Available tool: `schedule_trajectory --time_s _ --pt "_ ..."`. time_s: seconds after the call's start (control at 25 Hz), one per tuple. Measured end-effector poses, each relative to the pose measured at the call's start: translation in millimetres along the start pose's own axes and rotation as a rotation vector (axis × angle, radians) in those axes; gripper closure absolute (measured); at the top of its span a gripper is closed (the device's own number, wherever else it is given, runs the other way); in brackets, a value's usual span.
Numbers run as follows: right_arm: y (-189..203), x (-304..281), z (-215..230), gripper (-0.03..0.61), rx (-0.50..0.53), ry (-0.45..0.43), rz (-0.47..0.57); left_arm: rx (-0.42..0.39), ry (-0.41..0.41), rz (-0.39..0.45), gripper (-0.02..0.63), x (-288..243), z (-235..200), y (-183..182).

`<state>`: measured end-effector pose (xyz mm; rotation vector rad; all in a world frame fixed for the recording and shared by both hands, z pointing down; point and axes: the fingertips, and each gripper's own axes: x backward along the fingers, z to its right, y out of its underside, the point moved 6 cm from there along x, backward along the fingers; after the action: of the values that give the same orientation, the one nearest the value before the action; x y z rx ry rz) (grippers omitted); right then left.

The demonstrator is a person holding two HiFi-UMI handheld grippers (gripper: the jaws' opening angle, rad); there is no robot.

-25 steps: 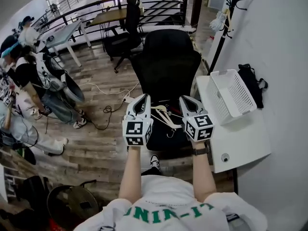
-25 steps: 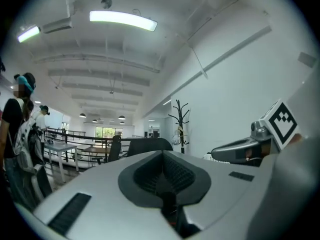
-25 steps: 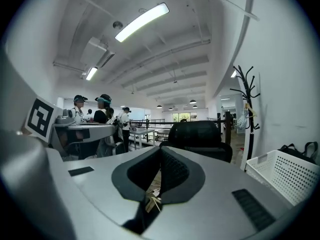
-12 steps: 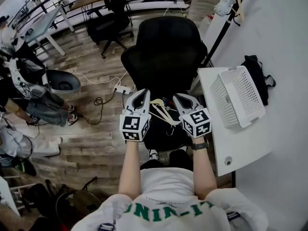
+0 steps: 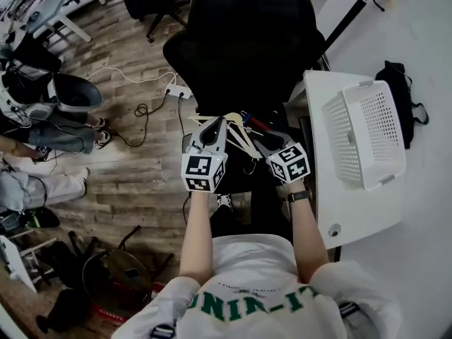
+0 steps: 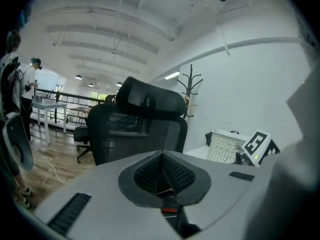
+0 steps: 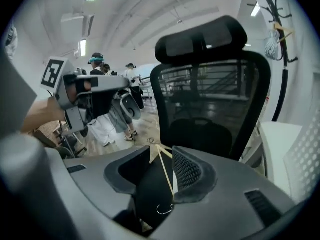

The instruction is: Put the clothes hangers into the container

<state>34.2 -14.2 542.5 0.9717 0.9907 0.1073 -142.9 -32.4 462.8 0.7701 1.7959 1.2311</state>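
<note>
Head view, looking steeply down: a person holds a claw in each hand above the seat of a black office chair (image 5: 244, 41). The left claw (image 5: 217, 124) and the right claw (image 5: 261, 140) sit side by side, both pointing away from the person. Pale wooden clothes hangers (image 5: 239, 129) lie on the seat between the two claws and just ahead of their tips.

Well off to the right of the right claw, a white perforated container (image 5: 367, 133) stands on a white counter (image 5: 339, 214). To the left of the left claw, well apart, people (image 5: 42, 119) stand on a wooden floor.

Left gripper view shows the left claw clenched, its ribbed pads meeting with no hanger between them. The chair back rises straight ahead of it.

Right gripper view shows the right claw released. Its jaws have just been opening and now stand apart. One hanger (image 7: 165, 170) shows in the gap, its pale arm running close along the right-hand pad and a thin wire hook lower down. Whether the pad touches it cannot be told.
</note>
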Motion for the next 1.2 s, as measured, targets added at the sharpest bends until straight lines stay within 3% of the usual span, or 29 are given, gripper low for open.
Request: schedule_trajectory --time_s 0.28,0.48,0.6,0.84,1.04,1.12,1.2 --pt "116 -82 44 0.365 0.014 -0.11 -0.224 0.03 0.021 -0.104 0.597 -58 -5 70" --pt "194 -136 82 0.34 0.004 -0.187 -0.382 0.073 0.034 -0.135 0.597 -94 -16 116" --pt "230 -160 91 0.31 0.096 -0.237 -0.453 0.078 0.03 -0.167 0.597 -110 -18 140" --pt "289 -199 95 0.278 0.386 -0.329 -0.615 0.086 0.029 -0.207 0.597 -129 -26 176" --pt "315 -218 94 0.279 0.47 -0.352 -0.671 0.102 0.013 -0.216 0.597 -128 -33 192" --pt "319 -221 93 0.313 0.516 -0.34 -0.687 0.102 0.008 -0.22 0.597 -128 -34 195" --pt "321 -222 93 0.401 0.557 -0.312 -0.703 0.105 0.003 -0.225 0.597 -127 -36 197"
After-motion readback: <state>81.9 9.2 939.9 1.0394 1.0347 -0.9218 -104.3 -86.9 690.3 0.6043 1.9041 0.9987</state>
